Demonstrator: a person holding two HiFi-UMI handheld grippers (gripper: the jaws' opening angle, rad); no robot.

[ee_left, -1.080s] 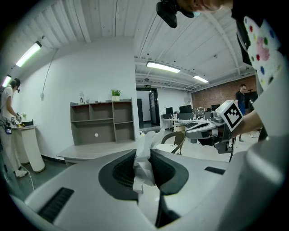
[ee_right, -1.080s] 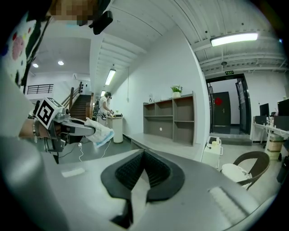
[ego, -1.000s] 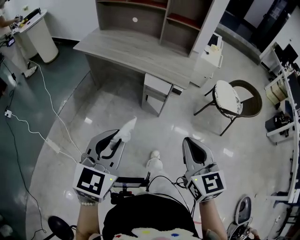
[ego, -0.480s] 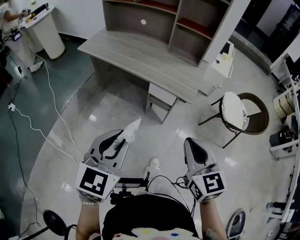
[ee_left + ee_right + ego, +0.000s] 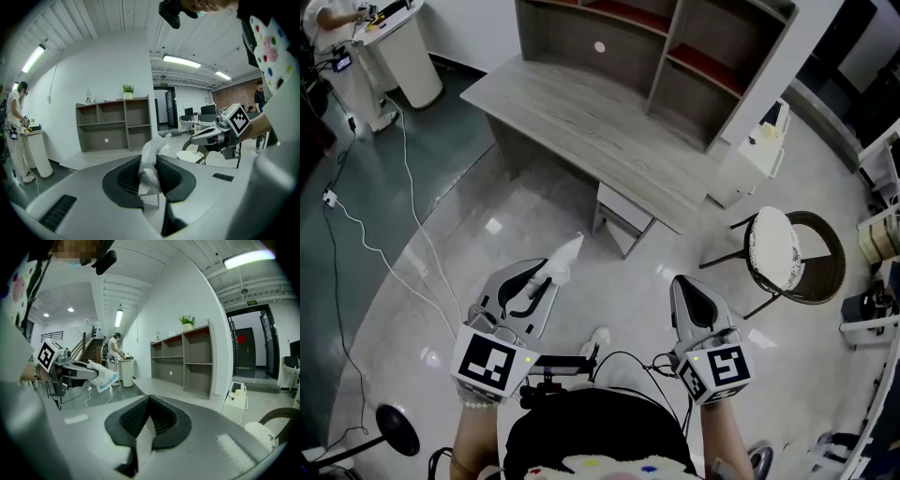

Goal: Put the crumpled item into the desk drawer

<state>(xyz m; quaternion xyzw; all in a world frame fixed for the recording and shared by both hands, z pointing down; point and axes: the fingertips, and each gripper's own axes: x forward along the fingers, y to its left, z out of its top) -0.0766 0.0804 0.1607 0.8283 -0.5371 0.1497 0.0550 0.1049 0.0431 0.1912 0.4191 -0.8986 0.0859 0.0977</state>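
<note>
Holding the crumpled item clamped by its lower part between the fingers of my left gripper, I fear it slipping free. My right gripper has its fingers together and empty, and could fumble the drawer under the desk's near edge.

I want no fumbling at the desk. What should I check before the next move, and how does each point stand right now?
1. Crumpled item clamped in left gripper: ok.
2. Right gripper shut, nothing between its jaws: ok.
3. Desk drawer in view ahead: ok.
4. Drawer open enough to take the item: cannot tell.
5. Chair off to the right of the path: ok.
</note>
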